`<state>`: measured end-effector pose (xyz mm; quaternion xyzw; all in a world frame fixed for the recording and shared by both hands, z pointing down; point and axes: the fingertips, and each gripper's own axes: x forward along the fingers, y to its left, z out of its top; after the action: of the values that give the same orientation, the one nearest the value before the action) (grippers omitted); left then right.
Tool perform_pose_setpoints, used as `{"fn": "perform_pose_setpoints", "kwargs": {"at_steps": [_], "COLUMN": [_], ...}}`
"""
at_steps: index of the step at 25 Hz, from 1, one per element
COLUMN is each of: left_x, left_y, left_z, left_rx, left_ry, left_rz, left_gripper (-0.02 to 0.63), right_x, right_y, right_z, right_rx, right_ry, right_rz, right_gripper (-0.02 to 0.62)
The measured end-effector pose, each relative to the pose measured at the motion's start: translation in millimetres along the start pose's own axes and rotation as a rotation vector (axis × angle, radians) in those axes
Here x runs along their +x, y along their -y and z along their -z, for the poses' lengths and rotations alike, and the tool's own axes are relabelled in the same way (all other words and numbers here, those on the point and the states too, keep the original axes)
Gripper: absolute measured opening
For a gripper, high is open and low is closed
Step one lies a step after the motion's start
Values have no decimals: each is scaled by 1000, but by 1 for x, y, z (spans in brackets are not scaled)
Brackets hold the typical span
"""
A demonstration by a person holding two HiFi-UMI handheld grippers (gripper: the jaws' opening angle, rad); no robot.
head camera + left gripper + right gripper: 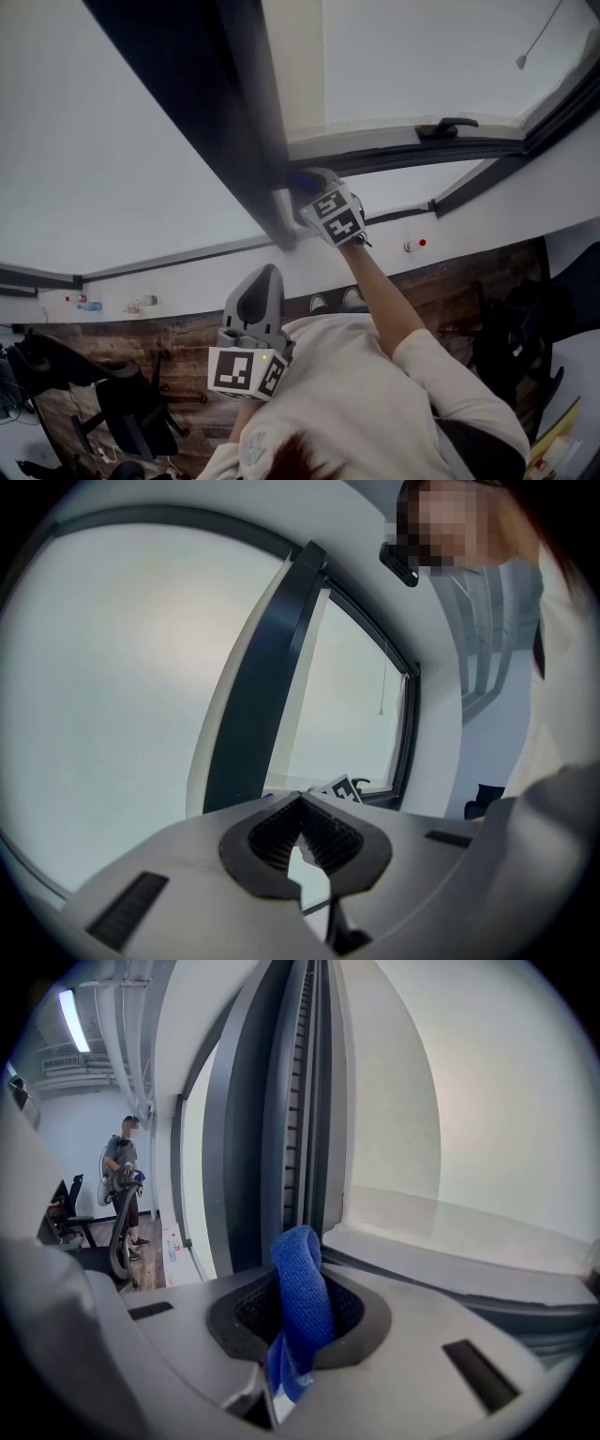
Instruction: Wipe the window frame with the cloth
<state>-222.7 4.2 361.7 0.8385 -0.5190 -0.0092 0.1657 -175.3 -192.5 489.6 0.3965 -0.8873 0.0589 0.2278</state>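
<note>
Pressing forward from the right tongs (300, 1314), which are clamped on it, the blue microfibre cloth (301, 1283) shows a folded end pointing at the dark grey upright post of the window frame (279, 1101). In the head view the cloth (302, 178) sits at the foot of this post (230, 112), just where the post meets the white sill (375, 246). I cannot tell if it already touches.

The long axis of the post runs up and away from the right tongs (309, 192), so I judge that the coming stroke should follow this line. The right hand is clearly the nearer one. The left tongs (262, 291) hang well apart from the post, close to the person's chest. In their own view the left tongs (302, 841) have their tips together, with nothing between.

Below the post lies a wooden floor (441, 281) with black office chairs (127, 408). To the right of the post, a black window handle (448, 127) lies on the frame. Left of the post, far back in the right gripper view, another person (124, 1180) stands.
</note>
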Motion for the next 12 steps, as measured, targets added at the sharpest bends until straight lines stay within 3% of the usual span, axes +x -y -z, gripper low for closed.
{"fn": "perform_pose_setpoints", "kwargs": {"at_steps": [12], "left_x": [38], "left_y": [25], "left_z": [0], "left_rx": [22], "left_ry": [-31], "left_rz": [107], "left_gripper": [5], "right_x": [-14], "right_y": [29], "right_z": [12], "right_rx": [10], "right_ry": [0], "right_rz": [35], "right_gripper": [54]}}
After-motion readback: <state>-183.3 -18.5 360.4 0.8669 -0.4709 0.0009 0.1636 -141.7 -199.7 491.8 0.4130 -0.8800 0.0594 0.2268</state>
